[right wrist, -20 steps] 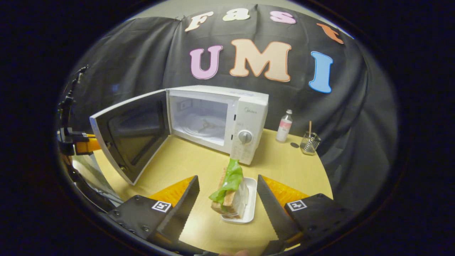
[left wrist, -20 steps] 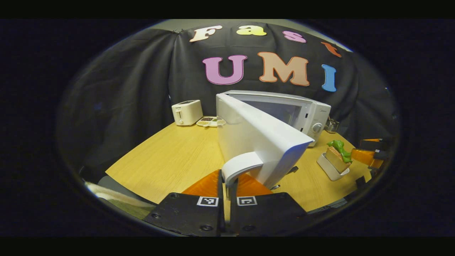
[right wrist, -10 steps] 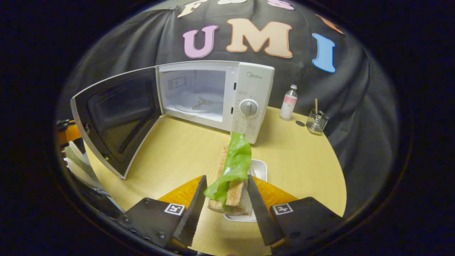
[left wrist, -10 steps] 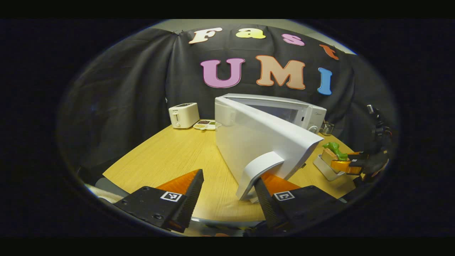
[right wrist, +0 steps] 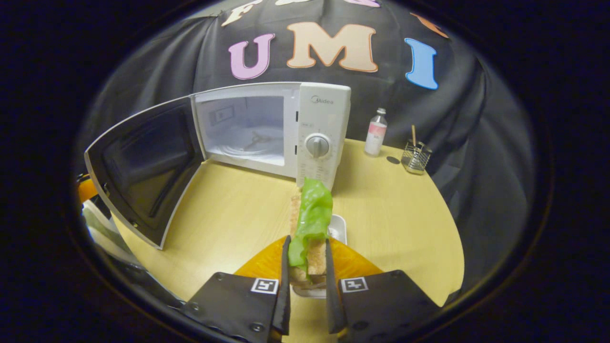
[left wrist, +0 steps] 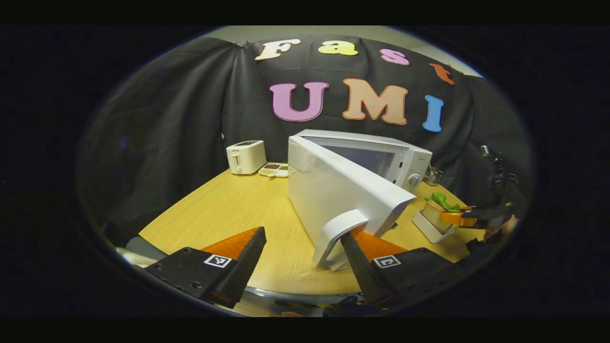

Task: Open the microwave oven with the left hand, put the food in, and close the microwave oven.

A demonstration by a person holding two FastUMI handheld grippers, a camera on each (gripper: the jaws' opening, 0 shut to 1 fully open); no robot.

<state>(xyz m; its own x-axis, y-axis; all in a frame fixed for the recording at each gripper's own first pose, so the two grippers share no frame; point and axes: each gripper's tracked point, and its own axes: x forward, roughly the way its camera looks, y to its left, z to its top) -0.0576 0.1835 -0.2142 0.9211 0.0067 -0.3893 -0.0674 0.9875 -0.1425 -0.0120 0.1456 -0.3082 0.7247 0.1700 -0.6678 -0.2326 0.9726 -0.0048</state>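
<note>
Your right hand-held gripper (right wrist: 305,267) has its two fingers pressed against the sides of the sandwich (right wrist: 310,228), which stands on edge in a small white tray (right wrist: 339,227) on the wooden surface (right wrist: 405,224). A loose green lettuce leaf (right wrist: 314,212) drapes over the top of the bread. The microwave oven (right wrist: 286,128) sits beyond it, near the back of the surface, with its door (right wrist: 143,166) swung wide to your left and the chamber bare.

Your left hand-held gripper (left wrist: 300,259) has its fingers spread apart. The door handle (left wrist: 339,231) sits between them, just beside the right-hand finger, but neither finger clamps it.

Several risks stand out. The sandwich looks soft and layered, so a hard squeeze may crush it, while a weak one may let a slice or the leaf slip out as you lift. The tray may cling to the bread and drag along. The path to the chamber runs up and to the left, close to the control panel (right wrist: 318,147), so the food may clip the frame. The free door may drift if your left fingers nudge the handle.
</note>
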